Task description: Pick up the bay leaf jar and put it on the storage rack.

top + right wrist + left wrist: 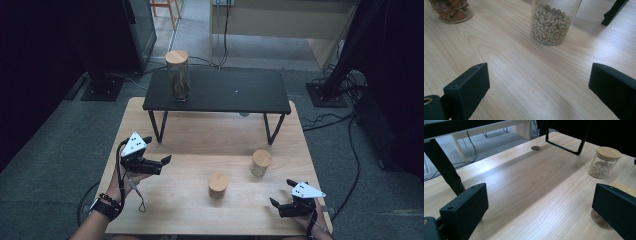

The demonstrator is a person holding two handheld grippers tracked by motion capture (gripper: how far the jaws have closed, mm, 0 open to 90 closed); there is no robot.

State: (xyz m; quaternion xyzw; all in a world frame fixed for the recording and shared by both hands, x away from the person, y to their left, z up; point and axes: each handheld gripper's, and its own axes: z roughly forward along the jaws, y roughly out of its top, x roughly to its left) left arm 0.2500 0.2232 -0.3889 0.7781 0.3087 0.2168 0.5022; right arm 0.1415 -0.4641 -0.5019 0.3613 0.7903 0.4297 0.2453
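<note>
Both tongs (162,162) (283,192) gape, released, near two lidded jars (218,185) (260,163)

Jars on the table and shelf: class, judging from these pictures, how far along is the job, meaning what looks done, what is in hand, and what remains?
Looks done: one tall jar stands on the black shelf. In hand: nothing; the left gripper and right gripper are both open and empty above the table. Possibly left: the bean jar and the short jar both stand untouched on the table, if they too belong on the shelf.
</note>
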